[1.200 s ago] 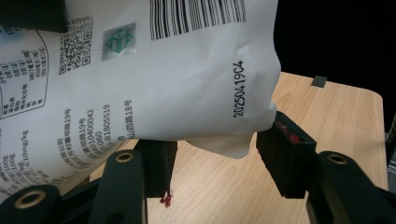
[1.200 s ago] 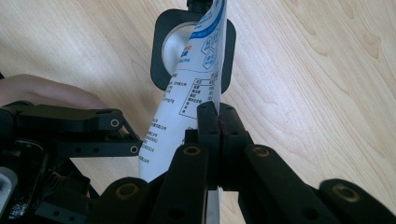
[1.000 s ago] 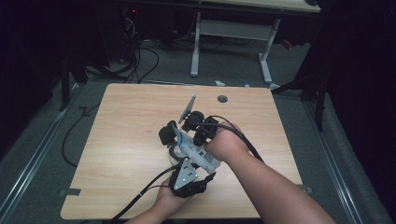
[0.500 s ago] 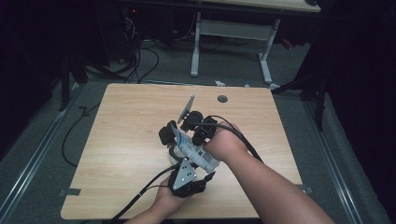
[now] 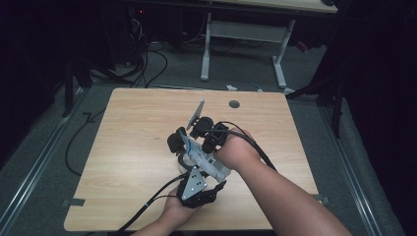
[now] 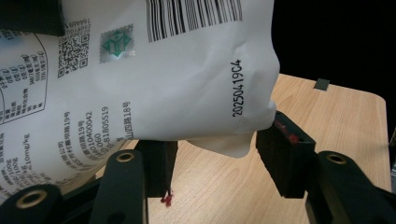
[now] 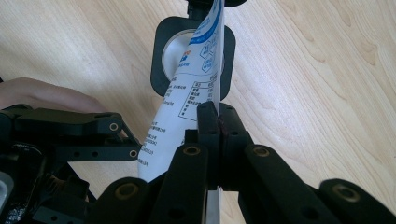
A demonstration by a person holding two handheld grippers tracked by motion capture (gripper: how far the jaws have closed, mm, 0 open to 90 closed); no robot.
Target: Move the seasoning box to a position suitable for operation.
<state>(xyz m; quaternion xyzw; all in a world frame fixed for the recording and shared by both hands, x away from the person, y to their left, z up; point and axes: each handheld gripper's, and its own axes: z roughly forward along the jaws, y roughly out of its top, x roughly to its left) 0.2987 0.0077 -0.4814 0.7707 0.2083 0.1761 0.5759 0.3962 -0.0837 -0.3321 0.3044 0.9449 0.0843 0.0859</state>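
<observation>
Claws are meeting over the middle of the light wooden desk, and I am watching both work on one white printed plastic pouch. My right claw is sitting pressed tight on the pouch's thin flat edge, pinching it between its black pads. My left claw is standing part-spread around the pouch's bulging lower corner; one pad is touching the film on the right, the other is lying just under it, and I cannot tell whether they are truly squeezing. The pouch is hanging above the desk, between the two claws, with its barcode and date print facing the left gripper view.

Around them, a small round grey grommet hole is sitting near the far edge of the desk, well apart from the work. Black cables are lying on the grey floor beyond, beside the white legs of another table. Crowding the pouch from both sides are my own hands and the trailing cables.
</observation>
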